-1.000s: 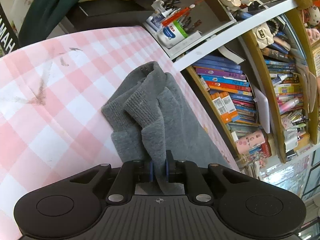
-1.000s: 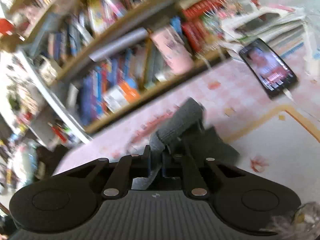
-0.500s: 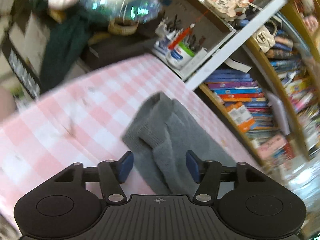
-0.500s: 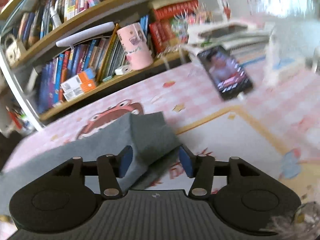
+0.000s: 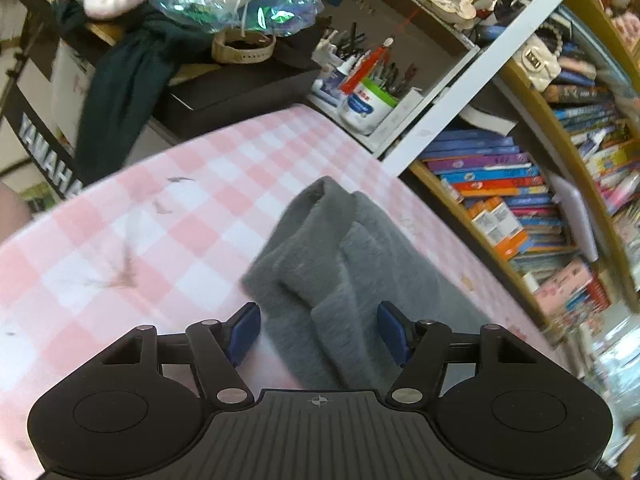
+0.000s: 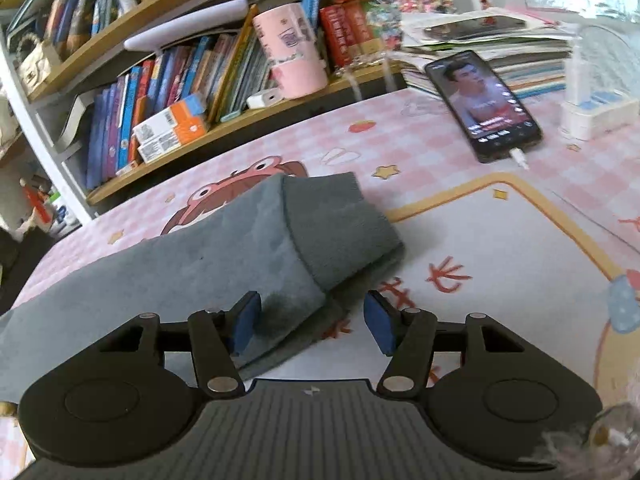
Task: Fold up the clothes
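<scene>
A grey knitted garment [image 5: 344, 264] lies folded on the pink checked table cover [image 5: 120, 248]. In the left wrist view its ribbed cuff end points away from me. My left gripper [image 5: 318, 334] is open just above the garment's near part, holding nothing. In the right wrist view the same garment [image 6: 224, 256] lies as a long strip with its end folded back over itself. My right gripper [image 6: 312, 324] is open over that folded end, holding nothing.
A bookshelf [image 5: 520, 208] full of books runs along the table's far side. A pen cup [image 5: 366, 104] and a black box stand at the back left. A phone [image 6: 482, 104] on a cable, a paper stack and a white stand lie at the right.
Both grippers were shut on the grey garment one second ago. Both have opened and let it go; it now lies flat on the table, and both grippers have drawn back a little.
</scene>
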{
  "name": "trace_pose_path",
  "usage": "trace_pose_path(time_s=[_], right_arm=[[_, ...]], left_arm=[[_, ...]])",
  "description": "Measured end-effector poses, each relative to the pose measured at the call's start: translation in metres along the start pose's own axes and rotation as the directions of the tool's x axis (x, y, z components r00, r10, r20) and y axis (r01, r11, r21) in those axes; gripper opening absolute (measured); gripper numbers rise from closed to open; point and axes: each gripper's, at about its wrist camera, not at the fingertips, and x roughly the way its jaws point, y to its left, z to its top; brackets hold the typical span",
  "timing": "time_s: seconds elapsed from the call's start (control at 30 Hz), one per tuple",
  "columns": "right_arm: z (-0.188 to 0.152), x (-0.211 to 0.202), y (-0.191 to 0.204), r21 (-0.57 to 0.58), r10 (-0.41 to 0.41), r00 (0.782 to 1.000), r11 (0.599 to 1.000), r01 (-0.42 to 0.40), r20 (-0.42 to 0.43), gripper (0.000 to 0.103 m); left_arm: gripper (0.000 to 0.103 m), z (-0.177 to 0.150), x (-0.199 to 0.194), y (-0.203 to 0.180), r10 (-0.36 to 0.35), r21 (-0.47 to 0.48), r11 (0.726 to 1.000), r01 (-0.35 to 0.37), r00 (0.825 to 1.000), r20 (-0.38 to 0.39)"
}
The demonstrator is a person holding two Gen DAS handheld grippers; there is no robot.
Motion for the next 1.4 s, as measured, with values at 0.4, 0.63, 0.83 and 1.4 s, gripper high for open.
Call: trace_pose_path(time_s=[0.4, 0.63, 0.83, 1.4], right_arm=[[0.033, 0.064, 0.025, -0.064, 0.017, 1.000, 0.998, -0.016, 0.012, 0.027], [0.067, 0.121, 0.041, -0.051, -0.004, 0.999, 0.999, 0.005, 0.033, 0.027], [0.072, 0.137, 0.047, -0.058, -0.008, 0.998, 0.998, 0.011, 0.061, 0.027], [0.074, 0.121, 0.046, -0.069, -0.067, 0.987, 0.995, 0.078, 0.149, 0.054]], left_arm=[[0.030, 0.031, 0.078, -0.017, -0.085, 0.003, 0.996, 0.085, 0.995, -0.046], [0.028, 0.059, 0.125, -0.037, -0.072, 0.008, 0.997, 0.072, 0.997, -0.009], [0.020, 0.057, 0.111, -0.051, -0.191, 0.010, 0.981, 0.191, 0.974, 0.124], [0.066, 0.052, 0.117, -0.026, -0.139, -0.153, 0.976, 0.155, 0.984, 0.109]])
